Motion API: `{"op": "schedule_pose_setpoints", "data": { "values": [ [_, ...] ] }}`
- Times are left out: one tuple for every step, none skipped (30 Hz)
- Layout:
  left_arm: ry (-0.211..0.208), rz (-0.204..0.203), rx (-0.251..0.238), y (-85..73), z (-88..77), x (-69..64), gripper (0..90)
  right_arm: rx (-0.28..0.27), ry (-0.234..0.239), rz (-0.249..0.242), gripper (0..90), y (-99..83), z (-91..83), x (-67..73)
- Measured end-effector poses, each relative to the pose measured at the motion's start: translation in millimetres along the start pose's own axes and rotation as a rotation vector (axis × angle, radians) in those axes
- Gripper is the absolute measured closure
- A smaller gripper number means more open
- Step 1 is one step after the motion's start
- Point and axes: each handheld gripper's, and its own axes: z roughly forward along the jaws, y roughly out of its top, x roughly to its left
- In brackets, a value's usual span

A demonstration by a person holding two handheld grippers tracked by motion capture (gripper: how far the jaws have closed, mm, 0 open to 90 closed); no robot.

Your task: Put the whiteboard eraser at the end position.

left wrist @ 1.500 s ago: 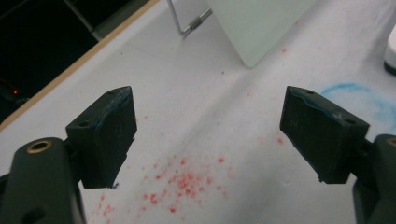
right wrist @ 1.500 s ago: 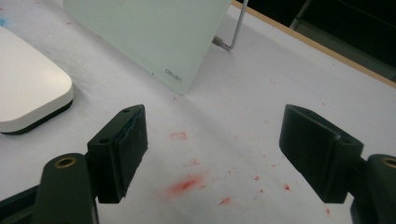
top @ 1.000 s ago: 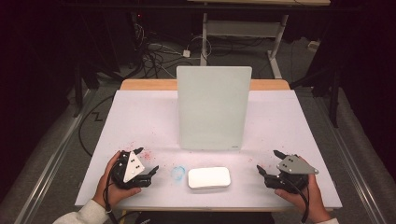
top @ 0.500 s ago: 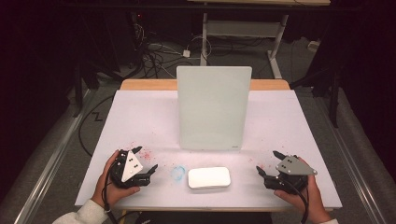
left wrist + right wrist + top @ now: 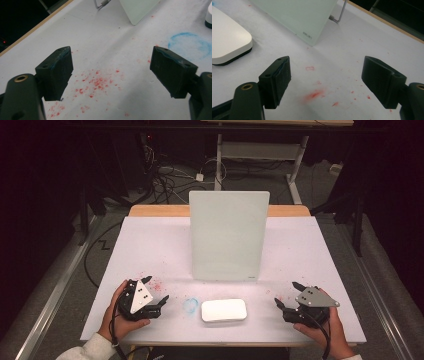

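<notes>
White table, upright glass board facing person, eraser lying crosswise

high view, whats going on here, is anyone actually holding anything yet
Not yet. A person sits at the white table with a gripper in each hand. The left gripper and the right gripper both rest near the front edge, jaws open and empty. Between them lies a white eraser, beside a blue ring mark. A pale board stands upright behind it. Red marker specks dot the table.
</notes>
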Motion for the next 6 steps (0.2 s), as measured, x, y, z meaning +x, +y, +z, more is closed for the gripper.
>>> {"op": "schedule_pose_setpoints", "data": {
  "values": [
    [-0.001,-0.001,0.0,0.2,0.5,0.2,18.4,-0.001,0.0,-0.002,24.2,-0.2,0.3,-0.3],
    [-0.002,-0.002,0.001,0.4,1.0,0.3,18.4,-0.001,0.001,-0.001,24.2,-0.4,0.4,-0.3],
    [-0.002,0.0,0.003,0.6,1.4,0.4,18.4,-0.001,0.0,0.0,24.1,-0.7,0.2,-0.4],
    [-0.001,-0.001,0.003,0.8,1.8,0.4,18.4,-0.003,0.0,0.003,24.1,-0.9,0.1,-0.7],
    [0.001,-0.004,0.003,1.1,2.2,0.4,18.4,-0.002,0.001,0.006,24.1,-1.1,0.0,-1.1],
    [0.001,-0.005,0.004,1.4,2.6,0.6,18.4,-0.001,-0.001,0.008,24.1,-1.2,-0.3,-1.3]
  ]
}}
